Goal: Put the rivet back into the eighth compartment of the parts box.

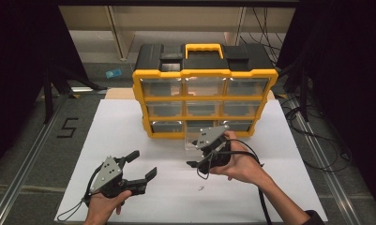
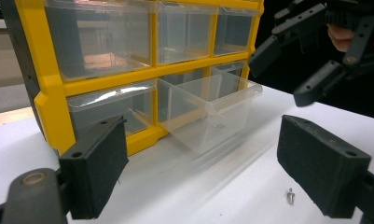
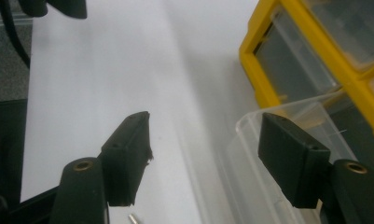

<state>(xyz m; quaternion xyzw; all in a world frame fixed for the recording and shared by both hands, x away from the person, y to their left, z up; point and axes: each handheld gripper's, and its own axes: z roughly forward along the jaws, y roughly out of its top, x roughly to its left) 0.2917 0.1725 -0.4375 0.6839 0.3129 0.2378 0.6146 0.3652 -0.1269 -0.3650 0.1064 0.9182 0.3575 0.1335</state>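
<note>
Covering my bench (image 1: 129,122), white board meets dark surroundings; a screw (image 1: 201,188) lies between my released left claw (image 1: 144,167) and released right claw (image 1: 195,161).

Pulled-out drawer (image 1: 193,140) juts from organizer (image 1: 204,96); white table (image 1: 129,126) left lies open.

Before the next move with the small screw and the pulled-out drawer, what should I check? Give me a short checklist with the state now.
1. Left gripper jaws open and empty: ok.
2. Right gripper jaws open and empty: ok.
3. Small screw lies free on the white table: ok.
4. Clear drawer in the bottom row of the yellow organizer pulled out: ok.
5. Drawer has room: ok, one small item inside.
6. Which way the screw's head points: cannot tell.
</note>
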